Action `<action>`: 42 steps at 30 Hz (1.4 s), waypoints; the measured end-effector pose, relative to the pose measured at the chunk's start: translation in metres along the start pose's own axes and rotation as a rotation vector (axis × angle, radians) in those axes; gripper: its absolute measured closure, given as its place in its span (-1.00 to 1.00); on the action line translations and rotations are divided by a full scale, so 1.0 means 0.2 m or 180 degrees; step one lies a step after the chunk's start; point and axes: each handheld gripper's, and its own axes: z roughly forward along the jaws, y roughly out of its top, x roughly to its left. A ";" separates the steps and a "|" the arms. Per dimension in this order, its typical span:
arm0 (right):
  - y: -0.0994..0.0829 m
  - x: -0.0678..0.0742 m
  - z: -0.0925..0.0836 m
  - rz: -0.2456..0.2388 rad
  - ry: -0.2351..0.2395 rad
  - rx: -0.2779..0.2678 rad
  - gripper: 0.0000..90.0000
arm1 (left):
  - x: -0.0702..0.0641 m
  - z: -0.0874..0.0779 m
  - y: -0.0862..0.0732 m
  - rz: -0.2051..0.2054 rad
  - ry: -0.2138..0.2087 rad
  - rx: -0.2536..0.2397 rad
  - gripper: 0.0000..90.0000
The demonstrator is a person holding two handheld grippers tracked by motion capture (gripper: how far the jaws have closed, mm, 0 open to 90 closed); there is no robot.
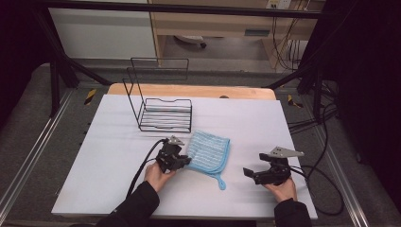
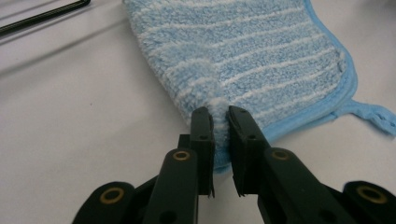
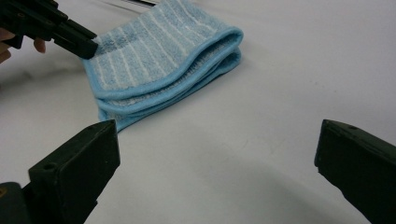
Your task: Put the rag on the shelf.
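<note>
From above, the folded blue cloth (image 1: 208, 152) lies on the white table (image 1: 118, 156) before the empty wire rack (image 1: 165, 115). Up close, the left gripper (image 2: 219, 116) pinches its edge. The right gripper (image 3: 215, 154) waits spread wide; lifting remains.

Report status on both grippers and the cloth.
Left gripper pinching folded blue striped terry cloth edge. Right gripper open, apart. Black wire rack behind, clear.
</note>
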 end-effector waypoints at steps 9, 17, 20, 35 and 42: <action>0.00 0.00 0.00 -0.0005 0.0005 -0.0021 -0.98 | 0.00 -0.04 -0.05 0.0050 0.0000 0.0020 0.80; 0.00 0.00 0.00 0.0000 -0.0002 -0.0018 -0.98 | -0.01 -0.08 -0.09 0.0080 0.0028 0.0028 0.80; 0.00 0.00 0.00 0.0002 -0.0001 -0.0020 -0.98 | -0.01 -0.10 -0.11 0.0035 -0.0001 0.0007 0.80; 0.00 0.00 0.00 0.0005 -0.0010 -0.0014 -0.98 | 0.02 -0.23 -0.24 -0.0099 0.0015 -0.0003 0.79; 0.00 0.00 0.00 0.0009 -0.0006 -0.0015 -0.98 | 0.01 -0.29 -0.31 -0.0181 0.0099 -0.0027 0.79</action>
